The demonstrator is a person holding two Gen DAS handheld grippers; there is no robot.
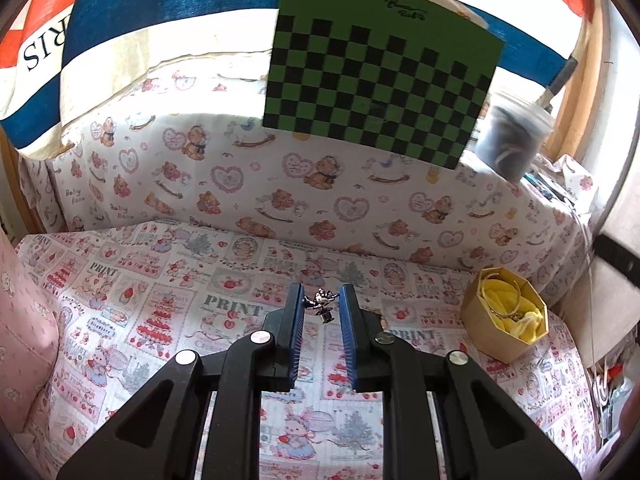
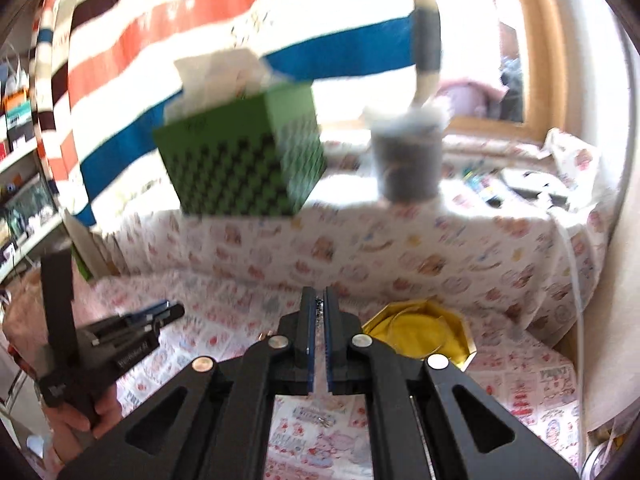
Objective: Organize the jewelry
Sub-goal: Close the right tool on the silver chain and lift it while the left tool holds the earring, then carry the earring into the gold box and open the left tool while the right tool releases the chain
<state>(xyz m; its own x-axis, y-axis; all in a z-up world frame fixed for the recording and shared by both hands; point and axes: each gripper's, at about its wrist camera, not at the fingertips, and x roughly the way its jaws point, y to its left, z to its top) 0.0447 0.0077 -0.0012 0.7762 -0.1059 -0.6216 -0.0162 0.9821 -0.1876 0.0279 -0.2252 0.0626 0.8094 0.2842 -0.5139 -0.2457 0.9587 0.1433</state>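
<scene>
While you hold both tools over the printed cloth (image 1: 168, 304), take the gold box (image 1: 505, 316) as your reference. It is octagonal, lidless and lined with yellow fabric (image 1: 508, 300), and a thin ring-shaped piece lies inside it; you cannot tell its type.

Your left gripper (image 1: 322, 300) sits left of the gold box, apart from it. Its blue-padded fingers (image 1: 295, 320) are spread. A small silver jewelry piece (image 1: 321, 303) sits in the gap near the fingertips; you cannot tell whether either pad touches it or whether it rests on the cloth.

Your right gripper (image 2: 319, 308) sits just left of the gold box (image 2: 424, 330) in the blurred right wrist view. Its fingers are pressed nearly together, and a small dark beaded item (image 2: 319, 305) shows in the narrow gap at the tips, apparently pinched. The left gripper (image 2: 160, 312) appears further left of the box.

Behind the box, on a raised ledge draped in bear-print cloth (image 1: 320, 184), stand a green checkered board (image 1: 380, 80) and a clear tub (image 1: 512, 136).
</scene>
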